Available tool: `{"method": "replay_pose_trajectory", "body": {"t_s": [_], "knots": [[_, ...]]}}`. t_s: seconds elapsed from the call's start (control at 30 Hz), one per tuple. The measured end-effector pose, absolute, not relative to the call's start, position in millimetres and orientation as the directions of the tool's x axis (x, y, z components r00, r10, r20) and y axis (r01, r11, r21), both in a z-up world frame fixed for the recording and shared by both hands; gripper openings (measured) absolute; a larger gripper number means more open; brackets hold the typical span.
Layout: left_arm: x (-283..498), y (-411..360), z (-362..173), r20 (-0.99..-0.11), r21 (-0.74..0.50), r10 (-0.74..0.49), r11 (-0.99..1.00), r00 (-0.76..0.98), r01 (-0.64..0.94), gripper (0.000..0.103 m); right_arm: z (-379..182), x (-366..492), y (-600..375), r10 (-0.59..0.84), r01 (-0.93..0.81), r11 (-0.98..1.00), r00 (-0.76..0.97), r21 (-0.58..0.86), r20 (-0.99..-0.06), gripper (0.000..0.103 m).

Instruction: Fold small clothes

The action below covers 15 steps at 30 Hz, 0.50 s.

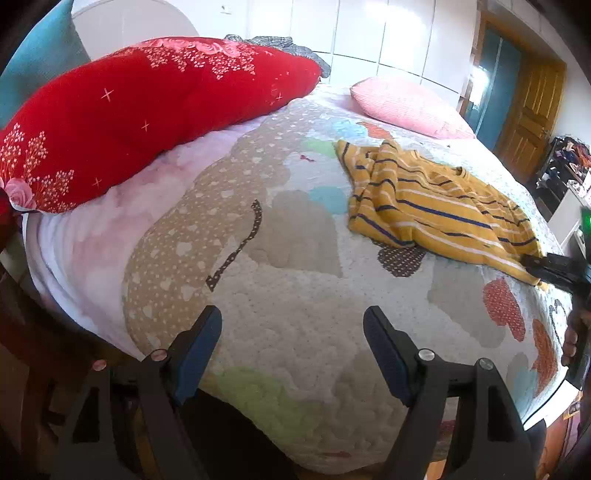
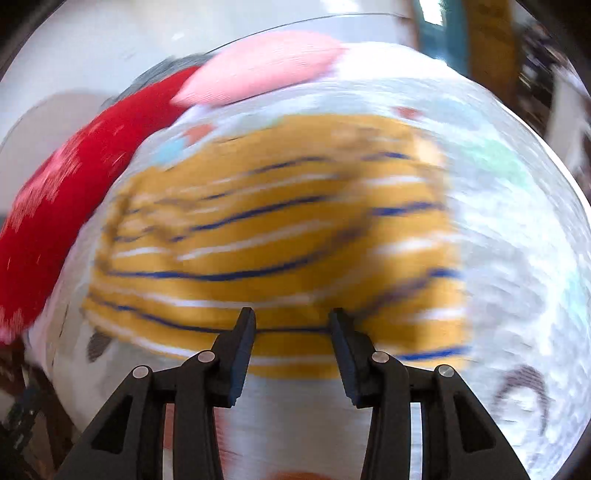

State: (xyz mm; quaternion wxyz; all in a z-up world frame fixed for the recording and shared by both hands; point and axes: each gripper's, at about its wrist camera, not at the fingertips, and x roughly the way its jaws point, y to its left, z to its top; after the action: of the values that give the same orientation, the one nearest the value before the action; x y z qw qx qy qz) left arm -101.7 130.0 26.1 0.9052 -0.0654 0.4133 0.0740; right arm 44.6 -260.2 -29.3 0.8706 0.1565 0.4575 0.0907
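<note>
Shirt (image 1: 436,206) lies crumpled on quilt (image 1: 295,295), landmark. Bolster (image 1: 147,110) left of shirt, along quilt's left edge. Pillow (image 1: 410,105) behind shirt, at quilt's far end. Wardrobe (image 1: 388,33) beyond pillow. Door (image 1: 532,122) right of pillow. Left gripper (image 1: 291,332) before shirt, over quilt's near part, well apart. Right gripper (image 2: 291,325) at shirt's near-right edge.

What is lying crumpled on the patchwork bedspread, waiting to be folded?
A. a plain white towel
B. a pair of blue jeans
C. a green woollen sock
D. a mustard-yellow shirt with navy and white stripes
D: a rumpled mustard-yellow striped shirt lies unfolded on the quilted patchwork bedspread, in front of the pink pillow; no jeans, towel or sock shows.
</note>
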Motion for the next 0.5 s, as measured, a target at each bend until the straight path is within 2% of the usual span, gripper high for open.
{"method": "replay_pose_trajectory", "body": {"t_s": [0.03,0.1,0.17,0.23,0.33,0.5], "knots": [[-101.5,127.6,26.6,-0.758,-0.053,0.081,0.981,0.647,-0.185,0.078,-31.9,40.2,-278.3,0.338,-0.006,0.913,0.572,0.408,-0.747,0.029],[-100.4,123.1,26.7,-0.759,-0.042,0.086,0.983,0.645,-0.181,0.078,-33.1,32.9,-303.1,0.348,0.037,0.89,0.589,0.454,-0.729,0.028],[-99.5,118.3,26.7,-0.762,-0.036,0.085,0.984,0.642,-0.174,0.078,-29.4,25.5,-319.4,0.258,0.111,0.909,0.608,0.403,-0.751,0.031],[-99.7,113.4,27.2,-0.762,-0.03,0.083,0.986,0.642,-0.164,0.078,-24.6,16.6,-331.4,0.239,0.138,0.902,0.629,0.408,-0.74,0.04],[-98.9,104.5,27.8,-0.761,-0.011,0.089,0.988,0.643,-0.151,0.078,-14.2,6.0,-333.6,0.26,0.124,0.884,0.67,0.45,-0.695,0.04],[-97.5,93.9,27.9,-0.764,0.007,0.092,0.991,0.639,-0.134,0.078,3.8,3.1,-300.2,0.23,0.062,0.919,0.718,0.39,-0.657,0.04]]}}
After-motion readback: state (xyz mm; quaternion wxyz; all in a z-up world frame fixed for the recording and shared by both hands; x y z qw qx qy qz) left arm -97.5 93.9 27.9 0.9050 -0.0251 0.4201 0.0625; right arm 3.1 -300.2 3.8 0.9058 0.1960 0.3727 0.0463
